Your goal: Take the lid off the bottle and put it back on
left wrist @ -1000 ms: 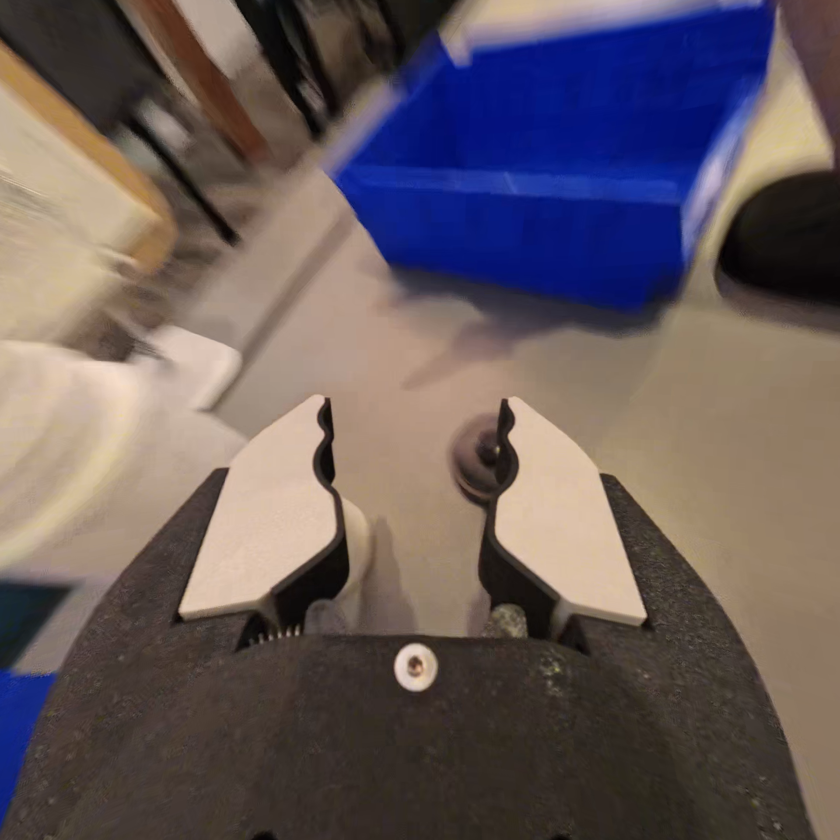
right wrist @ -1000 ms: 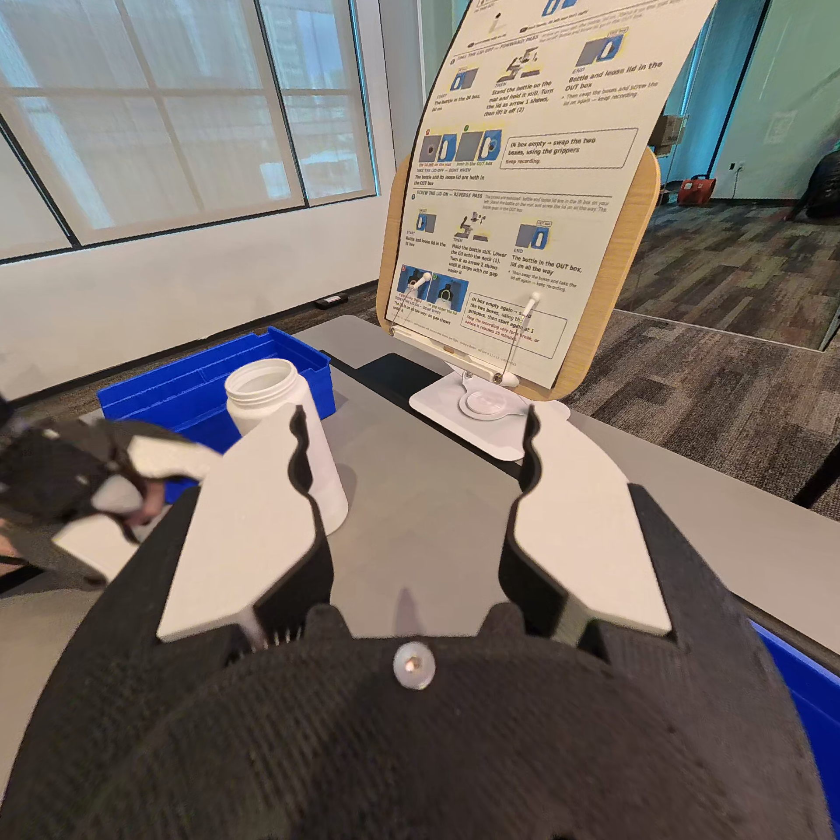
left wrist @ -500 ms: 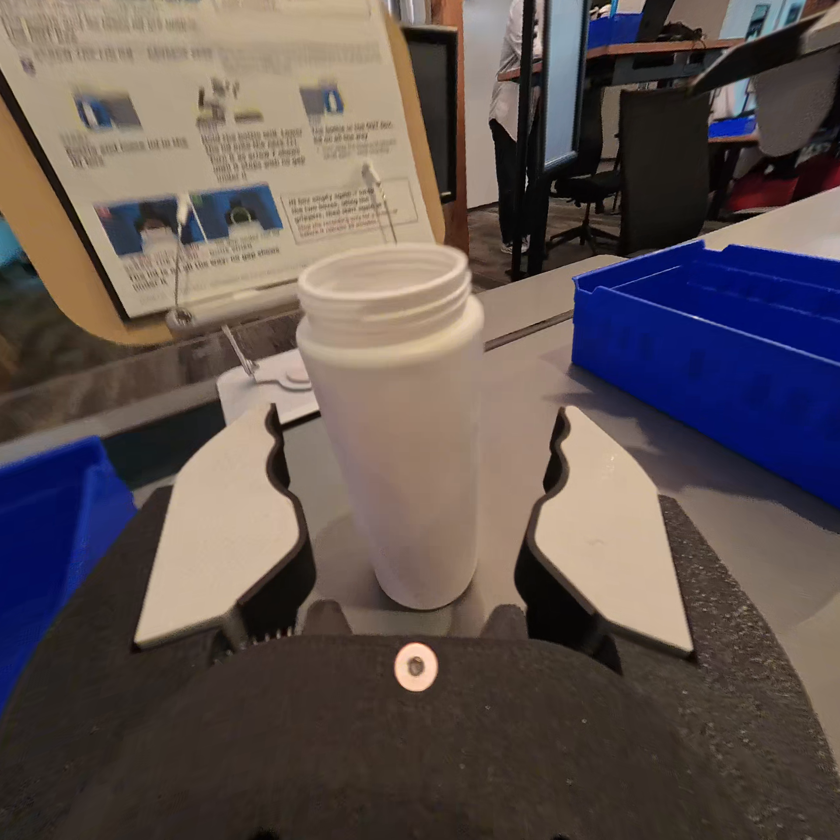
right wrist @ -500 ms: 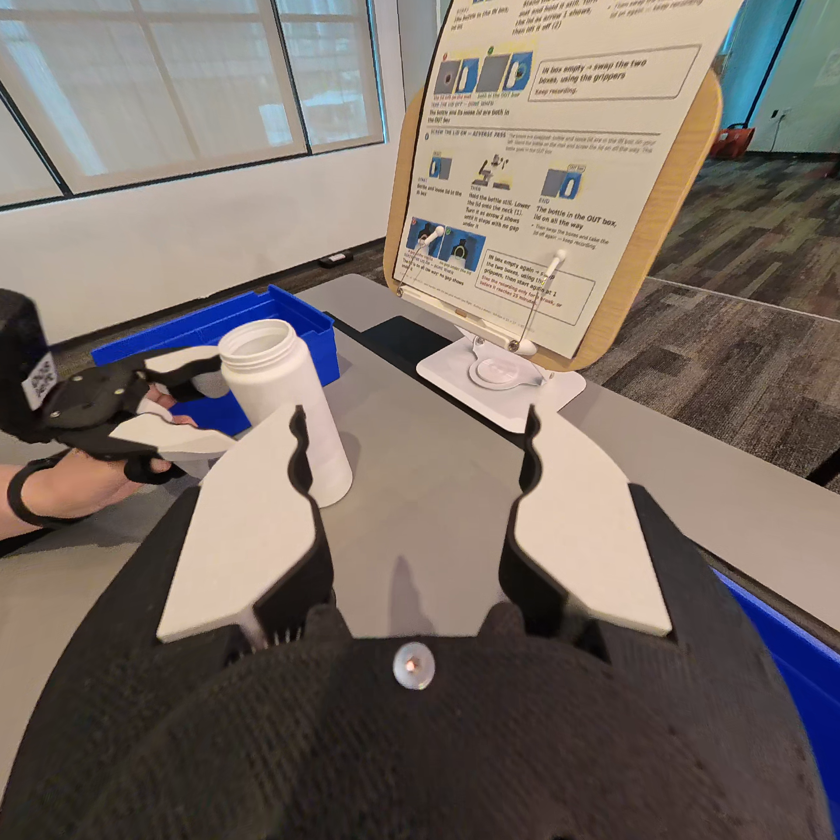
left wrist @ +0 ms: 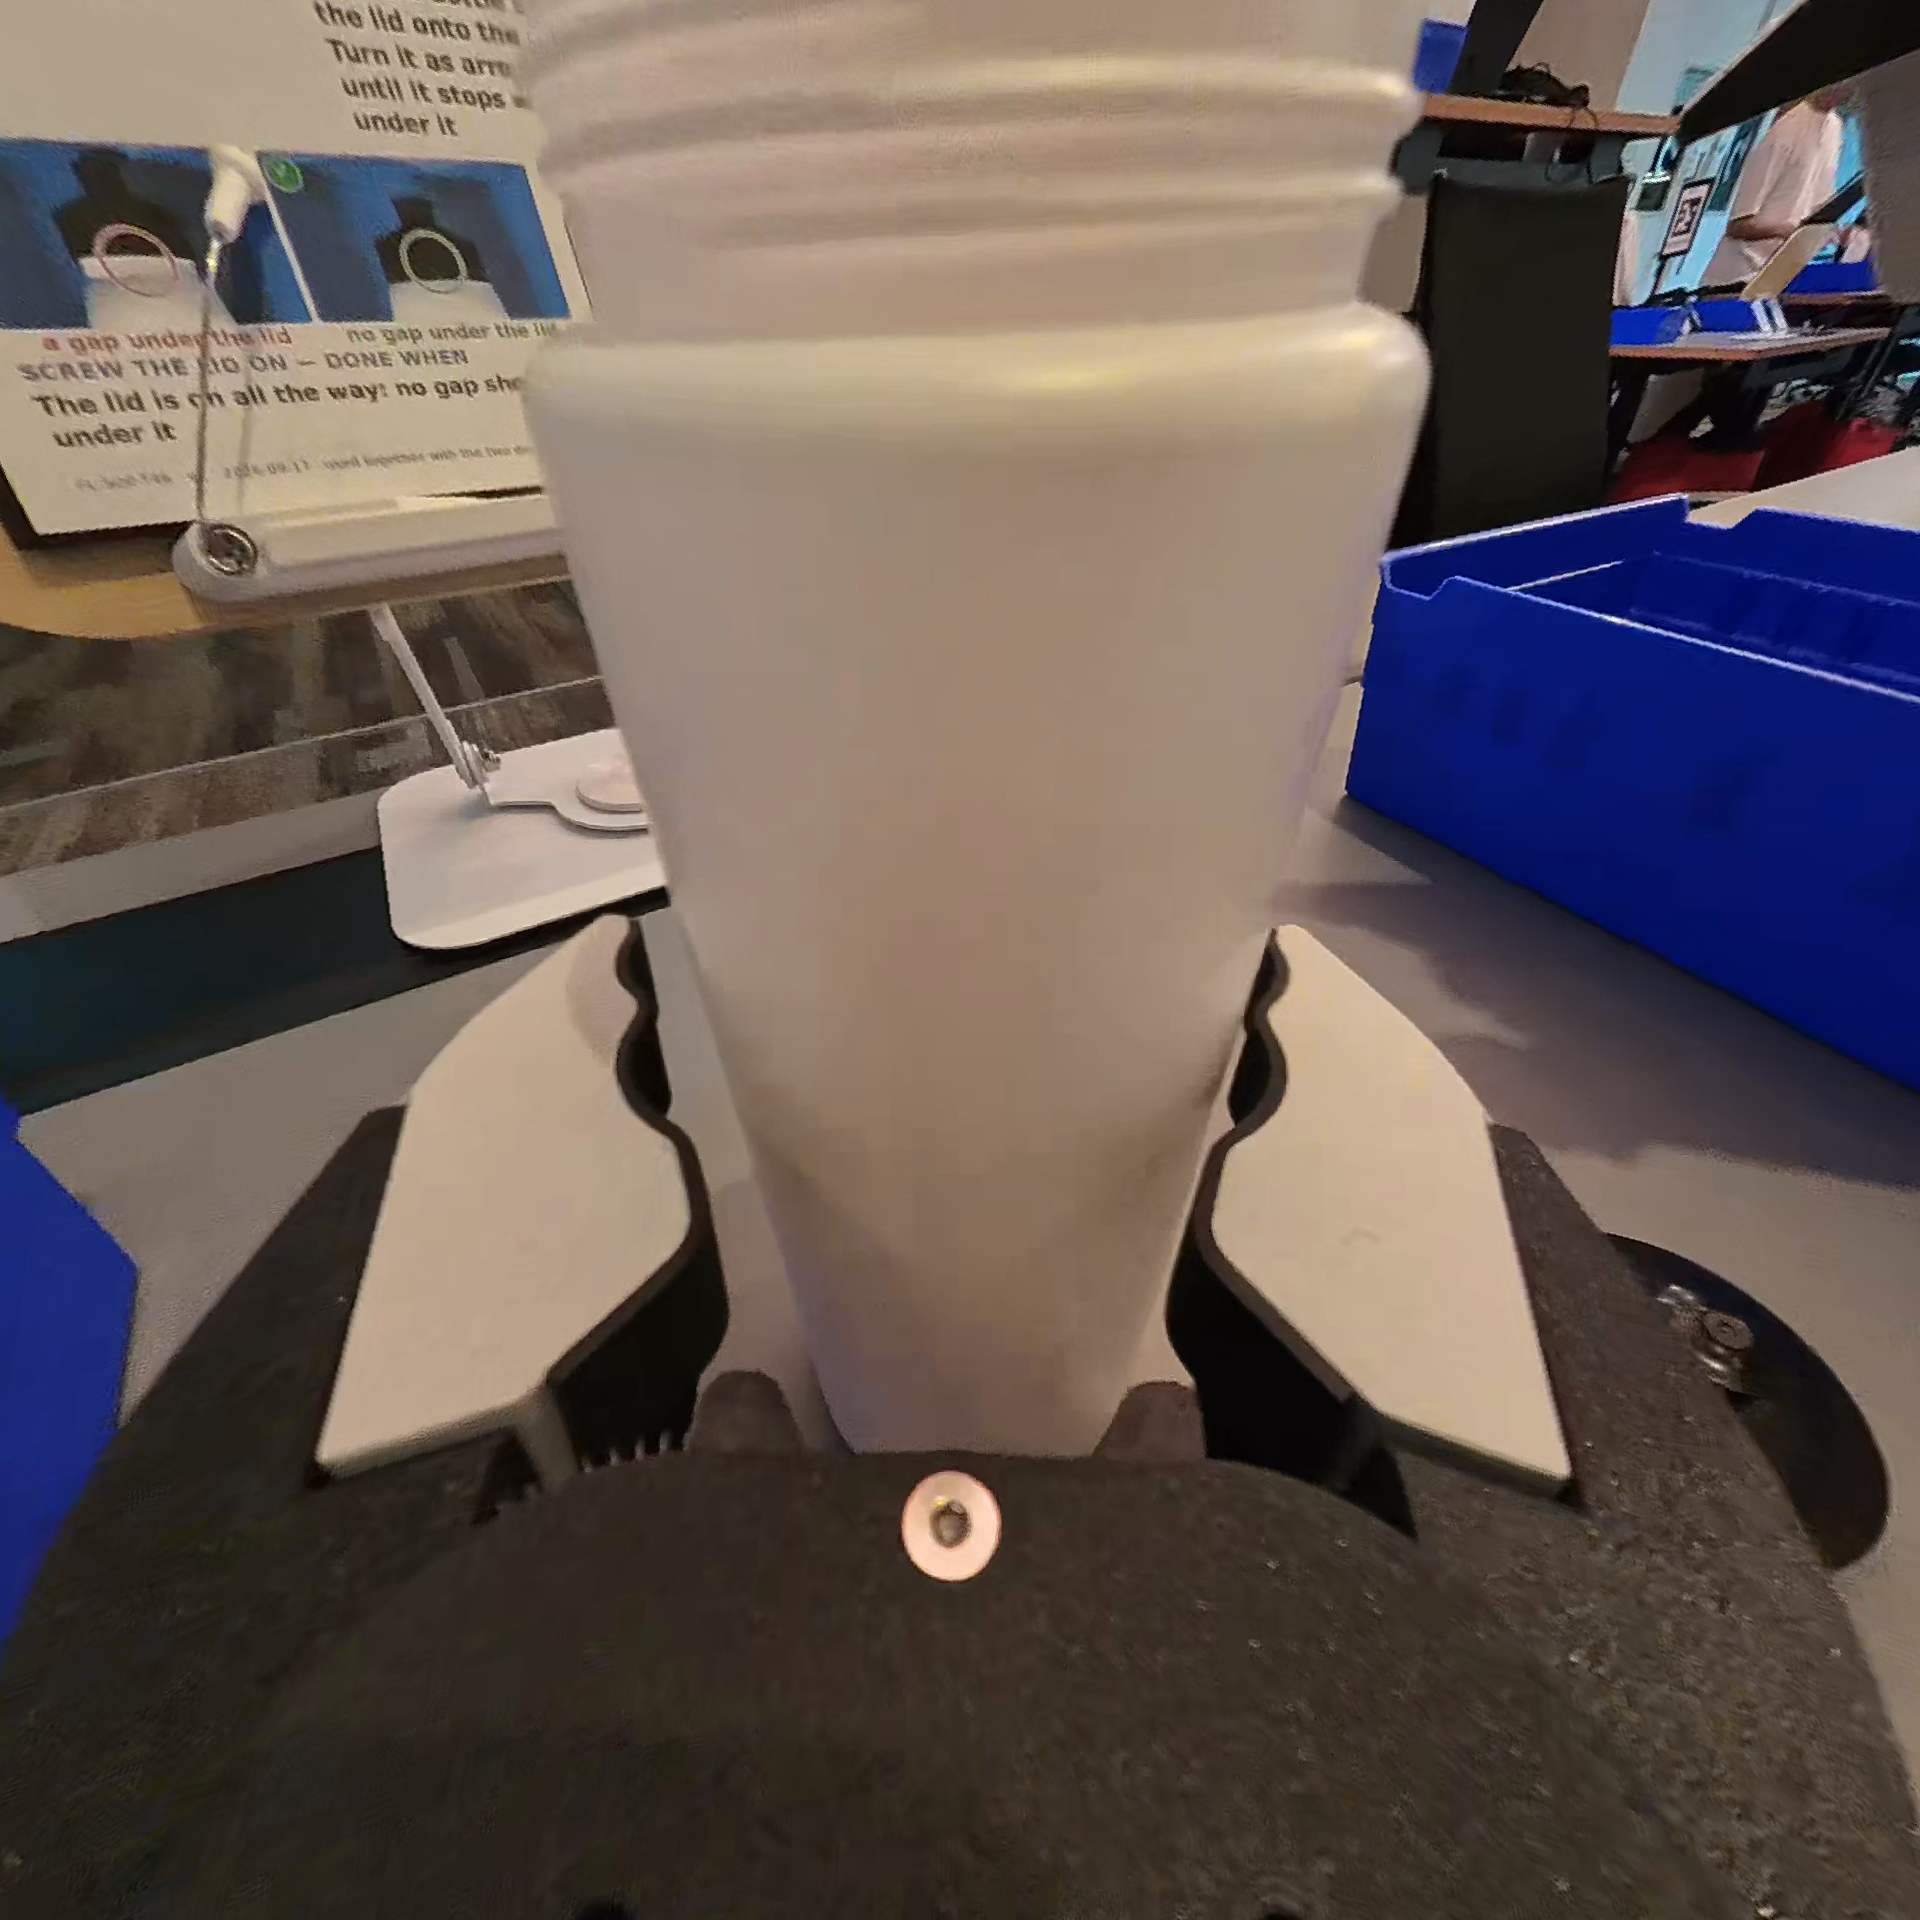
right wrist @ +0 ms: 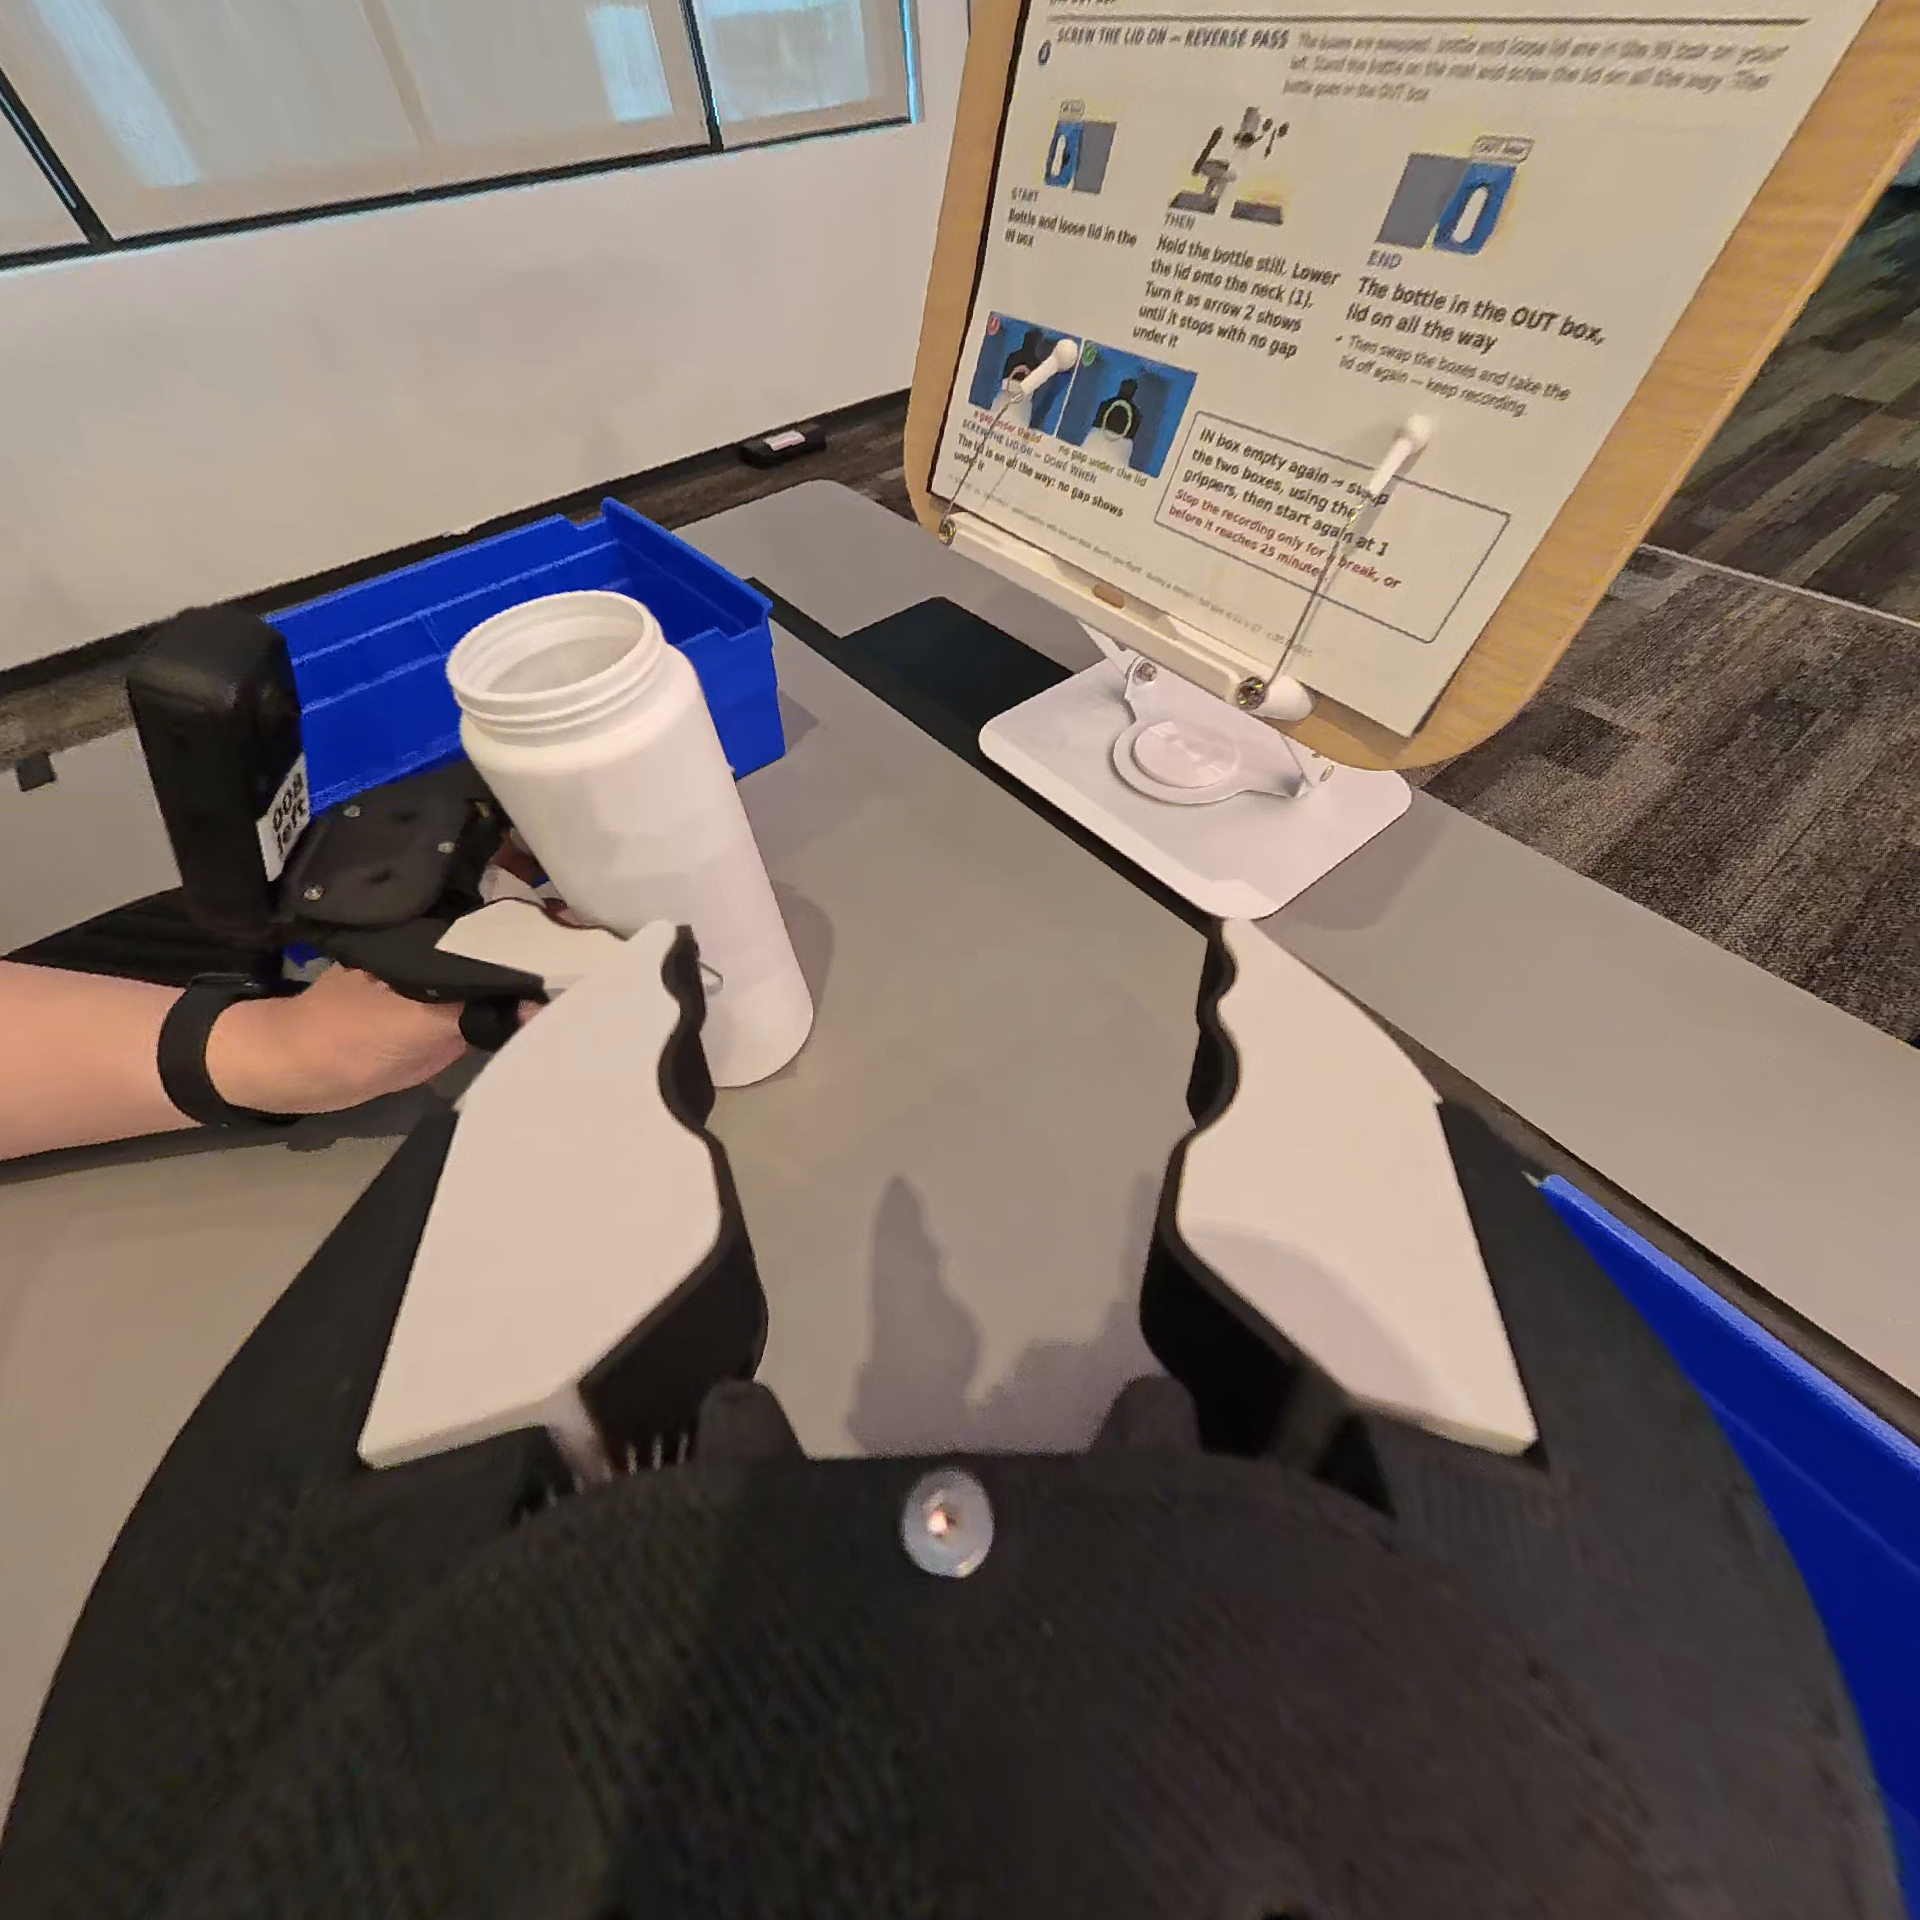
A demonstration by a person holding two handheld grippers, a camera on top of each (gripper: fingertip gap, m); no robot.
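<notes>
Straddling the bottle (left wrist: 966, 790) now, left hand-held gripper (left wrist: 951, 1049) closer.

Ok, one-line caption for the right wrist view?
Open right gripper faces the lidless white bottle as the left gripper brackets its base.

White bottle (right wrist: 634, 821) upright on grey table (right wrist: 987, 1039), lidless, threaded neck open.
</notes>
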